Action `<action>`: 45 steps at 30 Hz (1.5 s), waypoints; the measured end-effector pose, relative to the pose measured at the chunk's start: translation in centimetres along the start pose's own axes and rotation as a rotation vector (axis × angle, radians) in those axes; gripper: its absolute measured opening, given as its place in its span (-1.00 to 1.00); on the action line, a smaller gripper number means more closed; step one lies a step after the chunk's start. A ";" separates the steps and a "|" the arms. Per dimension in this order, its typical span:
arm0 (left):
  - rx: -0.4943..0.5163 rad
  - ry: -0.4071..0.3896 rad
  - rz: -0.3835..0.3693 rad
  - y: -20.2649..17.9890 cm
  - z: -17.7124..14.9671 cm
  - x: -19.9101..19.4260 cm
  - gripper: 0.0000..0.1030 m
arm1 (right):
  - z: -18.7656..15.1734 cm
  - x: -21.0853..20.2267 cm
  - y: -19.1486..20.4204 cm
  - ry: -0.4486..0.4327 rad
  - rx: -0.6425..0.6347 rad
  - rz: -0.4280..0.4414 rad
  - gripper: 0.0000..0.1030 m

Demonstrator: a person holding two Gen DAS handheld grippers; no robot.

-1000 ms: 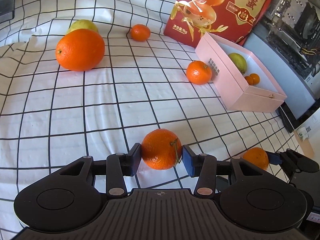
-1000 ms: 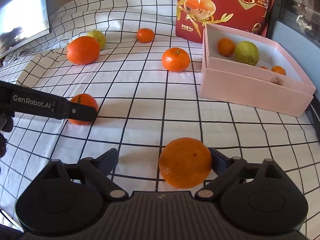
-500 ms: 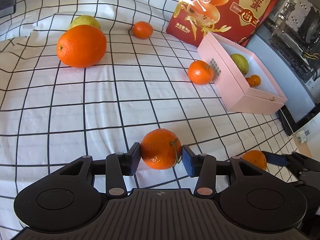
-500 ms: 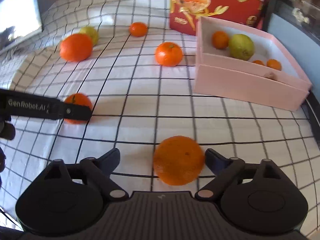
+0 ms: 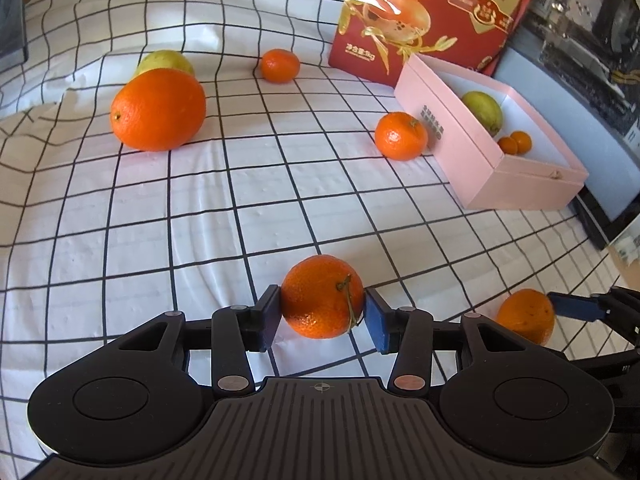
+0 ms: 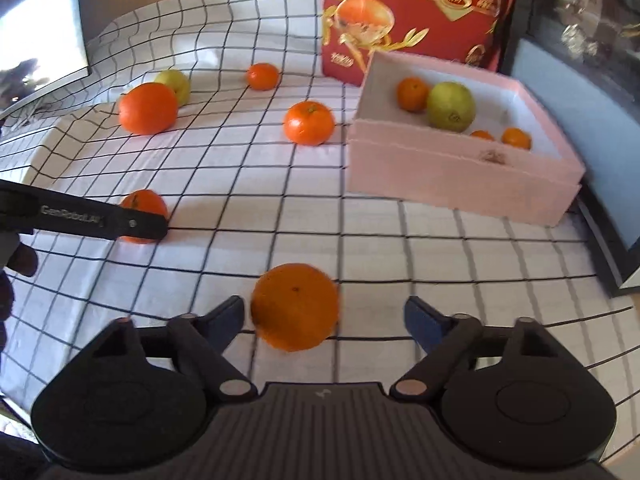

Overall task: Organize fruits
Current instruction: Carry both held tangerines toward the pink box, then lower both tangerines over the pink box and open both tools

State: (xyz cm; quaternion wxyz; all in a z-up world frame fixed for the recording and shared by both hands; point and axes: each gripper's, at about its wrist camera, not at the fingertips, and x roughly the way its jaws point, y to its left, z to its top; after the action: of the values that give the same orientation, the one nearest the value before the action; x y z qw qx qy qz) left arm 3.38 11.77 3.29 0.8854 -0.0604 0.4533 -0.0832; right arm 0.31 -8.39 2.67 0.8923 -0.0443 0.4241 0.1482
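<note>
My left gripper (image 5: 322,314) is shut on a stemmed mandarin (image 5: 320,292), both pads pressing its sides just above the checked cloth. My right gripper (image 6: 324,314) is closing around a larger orange (image 6: 296,304) that lies on the cloth. The left pad is almost at the orange's skin and the right pad stands well clear. The pink box (image 6: 460,172) sits ahead on the right and holds a green fruit (image 6: 451,106) and several small oranges. A big orange (image 5: 158,110), a yellow-green fruit (image 5: 166,62) and two mandarins (image 5: 401,136) (image 5: 280,65) lie loose on the cloth.
A red fruit carton (image 5: 432,8) stands behind the pink box. A dark framed panel (image 6: 600,240) borders the cloth on the right, and a bright screen (image 6: 40,36) leans at the far left. The left gripper's arm (image 6: 100,220) crosses the left side of the right wrist view.
The right gripper's jaws have narrowed around the orange, which now lies close to the left pad. The left gripper still holds its mandarin in about the same place.
</note>
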 end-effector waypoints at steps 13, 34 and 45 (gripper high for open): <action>0.024 -0.005 0.019 -0.3 -0.1 0.0 -0.03 | 0.3 0.6 0.2 0.023 0.010 0.015 -0.07; 0.057 -0.134 -0.144 -4.9 4.3 -1.8 -0.06 | 2.1 -2.0 -6.4 -0.071 0.102 -0.074 -0.07; 0.102 -0.263 -0.285 -11.7 15.1 -1.3 -0.05 | 10.8 -5.5 -10.6 -0.280 0.055 -0.146 -0.07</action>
State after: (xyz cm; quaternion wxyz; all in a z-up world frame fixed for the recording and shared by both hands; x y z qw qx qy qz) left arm 13.85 1.01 15.25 0.9182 -0.0894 0.3159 -0.2218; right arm 8.28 -17.47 13.29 0.9519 -0.0293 0.2953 0.0760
